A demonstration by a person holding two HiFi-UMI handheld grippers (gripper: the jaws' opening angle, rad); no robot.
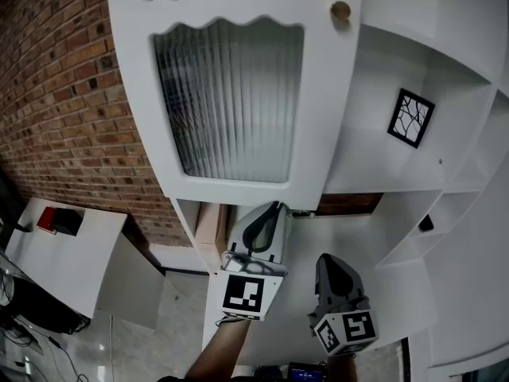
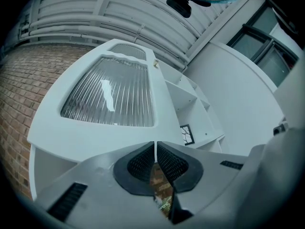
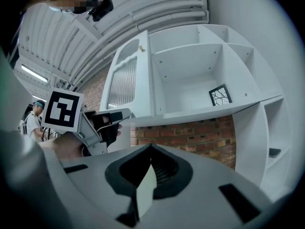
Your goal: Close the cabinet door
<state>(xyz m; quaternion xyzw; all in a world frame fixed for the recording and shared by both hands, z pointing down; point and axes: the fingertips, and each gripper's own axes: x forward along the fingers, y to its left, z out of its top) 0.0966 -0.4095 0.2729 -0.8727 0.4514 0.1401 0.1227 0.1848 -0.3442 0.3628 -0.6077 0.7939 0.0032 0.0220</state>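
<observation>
Head view showed the cabinet door [image 1: 238, 94] standing open, swung clear of the front of the white cabinet [image 1: 382, 173]. The open compartment lay to the door's right. The door carried a ribbed glass panel [image 1: 231, 102] and a brass knob [image 1: 340, 10] near its right edge. A framed picture [image 1: 411, 118] stood inside the compartment, and a brick wall [image 1: 71, 94] lay to the left of the door.

**Tool state**
- The left tool [image 1: 273, 211] was raised to the lower edge of the door, near its right corner. The left gripper view showed its jaws drawn together to a thin slit, with nothing held between them. No view confirmed whether the tip touched the door.
- The right tool [image 1: 326, 259] hung nearer and to the right, below the open compartment and apart from the door. The right gripper view showed its jaws together and empty.

**Step in hand**
By judgement, the task was at the approach stage. The left tool was set up to act as a closed pusher against the door, and the door had not yet begun to seat.

**Next move**
- The left tool would probably need firm contact on the white frame at the door's lower edge, not on the glass panel.
- It would then need a steady push, following the door's arc toward the cabinet front until the door lay flush over the compartment.
- The right tool would need to stay outside the door's swing path.
</observation>
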